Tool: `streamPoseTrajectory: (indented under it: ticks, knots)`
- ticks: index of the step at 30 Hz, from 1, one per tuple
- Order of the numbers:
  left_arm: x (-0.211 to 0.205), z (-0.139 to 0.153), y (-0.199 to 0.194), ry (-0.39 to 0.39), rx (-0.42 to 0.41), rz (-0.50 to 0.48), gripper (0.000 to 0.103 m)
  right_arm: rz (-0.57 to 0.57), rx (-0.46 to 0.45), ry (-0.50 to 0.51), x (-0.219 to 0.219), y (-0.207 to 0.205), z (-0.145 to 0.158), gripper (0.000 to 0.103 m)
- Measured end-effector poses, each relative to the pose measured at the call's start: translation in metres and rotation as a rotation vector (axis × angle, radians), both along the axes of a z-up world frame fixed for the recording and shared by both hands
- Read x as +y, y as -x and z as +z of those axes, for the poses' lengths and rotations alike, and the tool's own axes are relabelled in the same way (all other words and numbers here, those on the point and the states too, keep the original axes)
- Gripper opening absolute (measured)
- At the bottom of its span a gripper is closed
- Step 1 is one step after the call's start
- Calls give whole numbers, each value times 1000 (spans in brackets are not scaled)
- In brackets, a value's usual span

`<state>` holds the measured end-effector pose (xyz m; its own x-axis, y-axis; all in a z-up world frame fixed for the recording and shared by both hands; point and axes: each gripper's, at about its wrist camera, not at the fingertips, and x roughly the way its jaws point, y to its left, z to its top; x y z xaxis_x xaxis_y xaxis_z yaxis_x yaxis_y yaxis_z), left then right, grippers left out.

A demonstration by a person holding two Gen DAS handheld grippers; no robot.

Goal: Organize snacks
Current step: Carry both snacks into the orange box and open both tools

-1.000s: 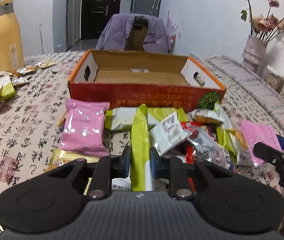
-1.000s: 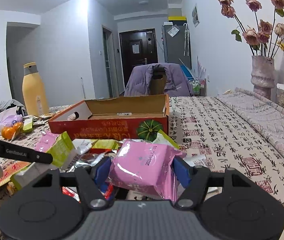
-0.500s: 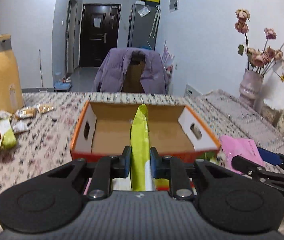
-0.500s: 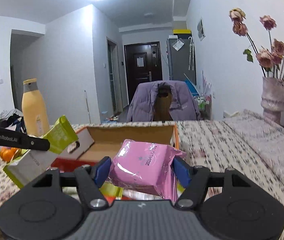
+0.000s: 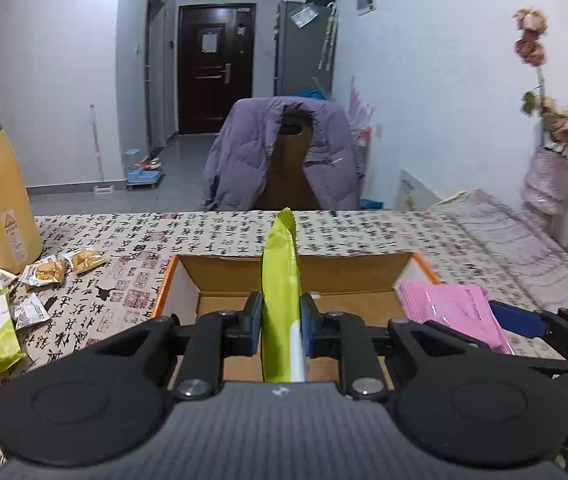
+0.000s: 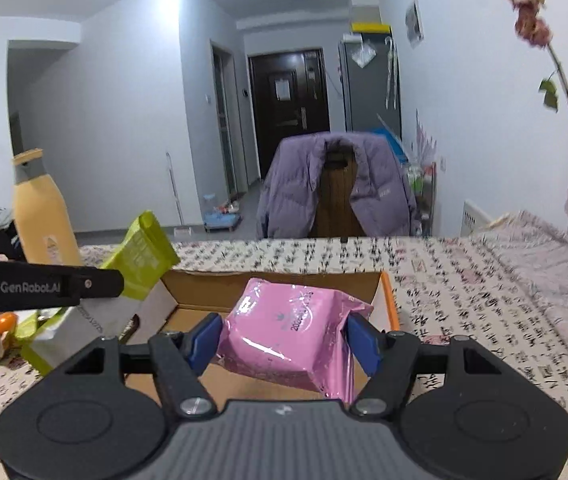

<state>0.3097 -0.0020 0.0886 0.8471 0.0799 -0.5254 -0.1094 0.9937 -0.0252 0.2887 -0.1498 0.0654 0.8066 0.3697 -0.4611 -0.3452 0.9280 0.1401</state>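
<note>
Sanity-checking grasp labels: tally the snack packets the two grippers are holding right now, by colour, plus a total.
green packet: 1
pink packet: 1
Total: 2
</note>
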Motion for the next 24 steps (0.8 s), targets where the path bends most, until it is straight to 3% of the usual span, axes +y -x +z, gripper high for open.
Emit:
streamPoseTrajectory:
  ticks: [5,11,19,21,22,24]
  knots:
    - [0,-31,-33,-53,68,50,20,-15,85,59,19,-32,-24,68]
    - [16,-68,-56,-19,162,72,20,-23,163,119,32,-51,-54,68]
    - [21,-72,-50,5,154,47,24,0,206,117,31,-55,-67,73]
    - [23,-69,-45,11,134,40,43,-4,203,95,28,-52,-65,74]
    - [23,-67,-42,11,122,40,50,-1,207,78,26,-51,-64,79]
    - [23,-62,-34,1,89,38,73,5,199,52,22,-46,-60,88]
